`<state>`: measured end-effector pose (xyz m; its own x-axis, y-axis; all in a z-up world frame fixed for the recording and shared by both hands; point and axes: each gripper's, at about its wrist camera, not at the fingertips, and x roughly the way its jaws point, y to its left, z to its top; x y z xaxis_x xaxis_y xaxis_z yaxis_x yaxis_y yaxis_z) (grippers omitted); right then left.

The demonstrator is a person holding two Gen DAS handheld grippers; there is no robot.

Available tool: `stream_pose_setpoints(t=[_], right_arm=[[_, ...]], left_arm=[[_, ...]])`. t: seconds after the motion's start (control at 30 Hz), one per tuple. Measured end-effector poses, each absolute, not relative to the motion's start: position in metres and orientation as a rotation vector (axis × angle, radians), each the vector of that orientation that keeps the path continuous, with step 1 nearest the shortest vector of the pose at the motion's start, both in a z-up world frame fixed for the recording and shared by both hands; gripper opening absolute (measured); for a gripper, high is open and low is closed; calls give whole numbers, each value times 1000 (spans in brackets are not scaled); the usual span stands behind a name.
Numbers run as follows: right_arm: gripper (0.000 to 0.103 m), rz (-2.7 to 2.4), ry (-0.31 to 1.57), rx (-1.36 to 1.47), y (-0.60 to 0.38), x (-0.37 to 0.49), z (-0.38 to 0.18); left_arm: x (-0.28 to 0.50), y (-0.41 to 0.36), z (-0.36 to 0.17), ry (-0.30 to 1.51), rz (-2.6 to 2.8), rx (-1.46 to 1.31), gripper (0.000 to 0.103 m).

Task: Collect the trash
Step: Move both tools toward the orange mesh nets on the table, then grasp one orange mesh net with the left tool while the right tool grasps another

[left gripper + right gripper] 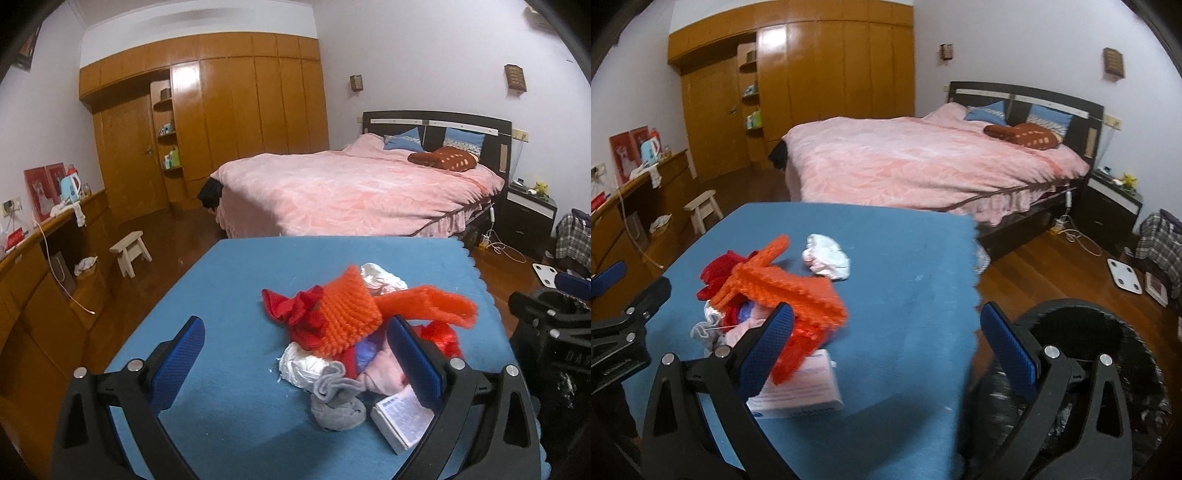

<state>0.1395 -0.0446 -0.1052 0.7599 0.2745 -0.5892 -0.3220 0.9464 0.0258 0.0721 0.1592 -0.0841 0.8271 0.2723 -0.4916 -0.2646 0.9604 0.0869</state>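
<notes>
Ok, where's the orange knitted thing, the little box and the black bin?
Orange knitted thing (pixel 347 314), left wrist view, its ribbed middle.
Little box (pixel 400 415), left wrist view, its printed top.
Black bin (pixel 1082 325), right wrist view, its dark inside.

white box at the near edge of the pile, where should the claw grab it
Grip the white box across its thin height at the near corner, coming in low from the front. It lies flat on the blue cloth, and the orange knit covers its far end.
</notes>
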Motion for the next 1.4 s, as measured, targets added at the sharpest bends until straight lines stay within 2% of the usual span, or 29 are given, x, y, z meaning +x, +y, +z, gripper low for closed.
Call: stream_pose_setpoints(t=[0.63,0.67,0.77,0.87,0.93,0.97,1.0,1.1,1.4], right_arm=[[98,468,672,-178,29,166,-134],[95,473,671,-178,30,168,-134],[74,496,684,-181,29,171,-136],[59,524,718,-152,26,174,-139],[45,551,729,-137,23,174,-140],[31,576,740,-128,22,175,-141],[22,598,753,-116,20,175,-142],[16,601,769,-75,10,176,-143],[15,550,793,-7,-21,178,-146]], left_arm=[[88,197,-95,577,331,-13,97],[89,197,-96,577,329,-11,97],[92,196,-97,579,322,-9,97],[94,193,-99,582,309,-8,97],[95,190,-100,583,299,-7,97],[95,189,-100,583,293,-6,97],[97,186,-100,584,285,-4,97],[100,178,-101,585,260,6,97],[118,148,-110,601,159,19,84]])
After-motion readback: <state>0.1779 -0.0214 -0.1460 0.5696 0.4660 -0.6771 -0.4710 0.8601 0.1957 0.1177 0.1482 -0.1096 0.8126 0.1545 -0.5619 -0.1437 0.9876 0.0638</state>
